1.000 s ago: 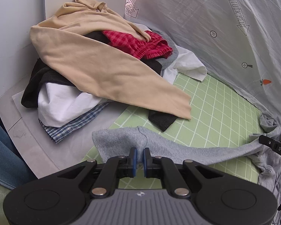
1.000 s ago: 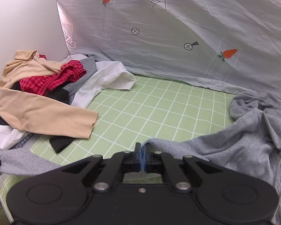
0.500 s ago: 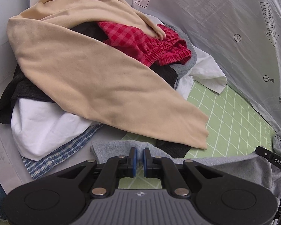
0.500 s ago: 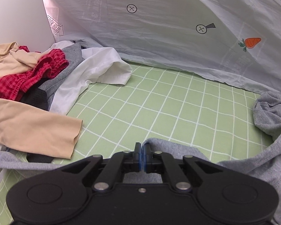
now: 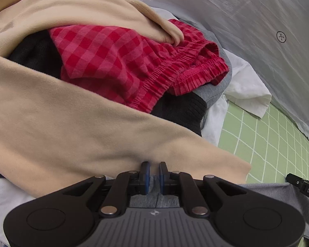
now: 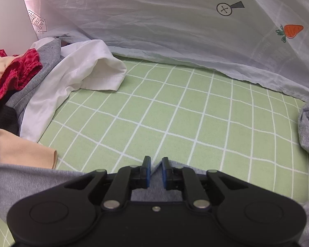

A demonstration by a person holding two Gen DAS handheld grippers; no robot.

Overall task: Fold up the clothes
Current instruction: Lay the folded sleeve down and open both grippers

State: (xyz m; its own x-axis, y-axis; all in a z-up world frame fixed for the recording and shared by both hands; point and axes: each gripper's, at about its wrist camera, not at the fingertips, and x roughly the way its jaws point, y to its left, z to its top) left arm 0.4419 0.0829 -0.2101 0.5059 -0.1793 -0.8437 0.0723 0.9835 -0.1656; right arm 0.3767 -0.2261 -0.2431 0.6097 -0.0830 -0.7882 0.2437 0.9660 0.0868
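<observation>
A: Where is the grey garment (image 6: 26, 177) lying, taking the green grid mat (image 6: 175, 111) as the landmark?

B: It is stretching along the mat's near edge, with more of it bunching at the mat's right edge. Both gripper bodies are hiding much of it, so its outline is impossible to make out.

A: Are the grippers pinching it?

B: The left gripper (image 5: 153, 174) is showing a narrow gap between its blue pads with grey cloth sitting in it; whether the pads are pressing the cloth, I cannot tell. The right gripper (image 6: 155, 171) is standing slightly spread, a peak of the grey fabric rising in the gap and lying against the right pad only.

A: And off the mat's left side?

B: A pile: a beige garment (image 5: 82, 127) is draping over red checked shorts (image 5: 134, 61), something black (image 5: 181, 107) and a white piece (image 6: 80, 72) spilling onto the mat. The beige cloth is covering most of the pile. Behind the mat a printed sheet (image 6: 175, 30) is hanging.
</observation>
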